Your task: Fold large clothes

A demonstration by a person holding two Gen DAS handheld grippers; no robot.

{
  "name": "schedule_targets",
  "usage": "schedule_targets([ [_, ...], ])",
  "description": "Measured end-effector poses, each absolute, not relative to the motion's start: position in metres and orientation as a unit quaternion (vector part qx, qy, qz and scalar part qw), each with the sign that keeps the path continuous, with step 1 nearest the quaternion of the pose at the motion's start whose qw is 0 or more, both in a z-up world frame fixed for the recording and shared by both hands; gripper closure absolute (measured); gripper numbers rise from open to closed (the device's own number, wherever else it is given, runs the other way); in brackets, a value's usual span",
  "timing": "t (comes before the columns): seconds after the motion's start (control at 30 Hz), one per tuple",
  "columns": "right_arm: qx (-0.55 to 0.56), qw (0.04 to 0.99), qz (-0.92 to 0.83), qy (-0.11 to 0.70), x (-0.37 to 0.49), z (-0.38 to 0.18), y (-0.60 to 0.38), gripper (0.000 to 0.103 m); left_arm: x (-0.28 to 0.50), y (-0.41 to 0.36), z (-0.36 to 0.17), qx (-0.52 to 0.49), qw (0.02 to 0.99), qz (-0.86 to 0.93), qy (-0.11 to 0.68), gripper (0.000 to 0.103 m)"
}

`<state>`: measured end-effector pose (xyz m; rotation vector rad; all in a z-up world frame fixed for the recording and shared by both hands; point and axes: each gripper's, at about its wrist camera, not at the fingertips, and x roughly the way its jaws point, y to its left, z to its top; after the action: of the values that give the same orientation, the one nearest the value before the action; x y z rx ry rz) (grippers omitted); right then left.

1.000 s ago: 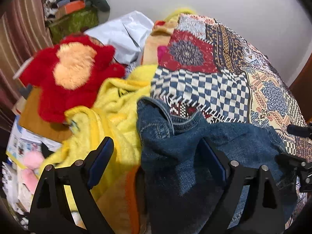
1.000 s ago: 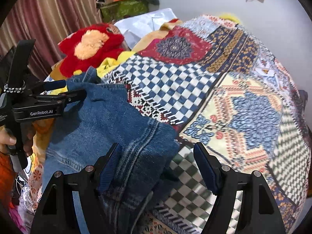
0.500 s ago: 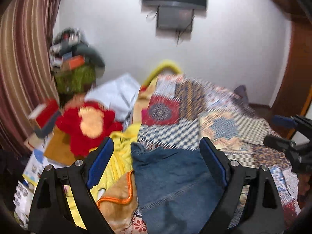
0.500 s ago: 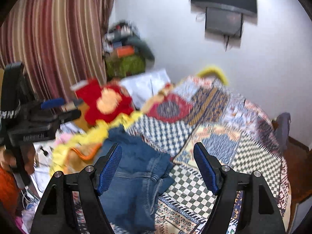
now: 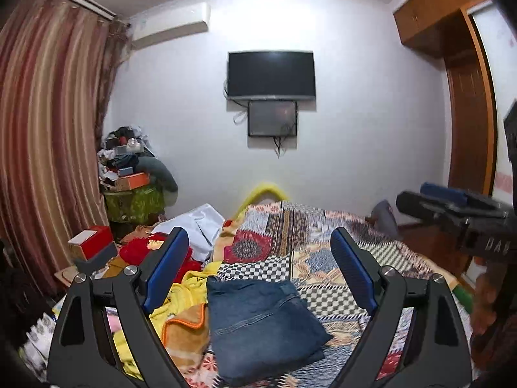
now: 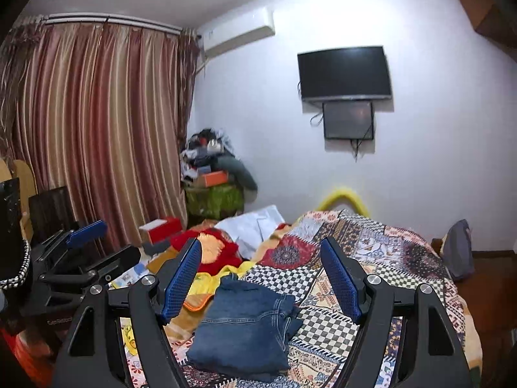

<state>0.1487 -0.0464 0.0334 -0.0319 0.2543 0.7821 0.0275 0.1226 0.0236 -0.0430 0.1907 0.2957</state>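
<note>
Folded blue jeans (image 5: 261,323) (image 6: 245,326) lie flat on the patchwork bedspread (image 5: 326,245) (image 6: 387,258), near its front left. My left gripper (image 5: 260,268) hangs well above and behind the jeans, open, nothing between its blue pads. The right gripper (image 6: 261,274) is likewise raised and open, empty. Each gripper shows in the other's view: the right gripper (image 5: 458,207) at the right edge, the left gripper (image 6: 80,252) at the left edge.
Yellow and orange clothes (image 5: 184,313) lie beside the jeans, with a red plush toy (image 6: 216,252) and a white pillow (image 5: 197,226) behind. A cluttered stand (image 5: 132,187) sits by the striped curtain (image 6: 97,129). A television (image 5: 270,76) hangs on the far wall; a wooden wardrobe (image 5: 465,103) stands right.
Both grippers have lifted up and back from the jeans and tilted toward level. The jeans lie released on the bed, and the room's far wall has come into view.
</note>
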Motion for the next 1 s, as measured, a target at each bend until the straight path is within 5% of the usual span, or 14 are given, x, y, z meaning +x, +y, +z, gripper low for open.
schedule_targets([
  [0.37, -0.005, 0.93, 0.344, 0.129, 0.09, 0.014, -0.071, 0.028, -0.013, 0.104, 0.014, -0.046, 0.98, 0.171, 0.093, 0.01],
  [0.43, -0.008, 0.931, 0.337, 0.139, 0.089, 0.01, -0.071, 0.024, -0.017, 0.1, 0.013, -0.042, 0.979, 0.178, 0.093, 0.002],
  [0.7, -0.008, 0.941, 0.309, 0.138, 0.088, 0.005, -0.073, 0.0, -0.018, 0.109, 0.006, -0.061, 0.977, 0.177, 0.104, 0.0],
  [1.0, -0.018, 0.941, 0.309, 0.138, 0.086, 0.005, -0.07, 0.0, -0.02, 0.111, 0.001, -0.072, 0.976, 0.174, 0.11, 0.0],
])
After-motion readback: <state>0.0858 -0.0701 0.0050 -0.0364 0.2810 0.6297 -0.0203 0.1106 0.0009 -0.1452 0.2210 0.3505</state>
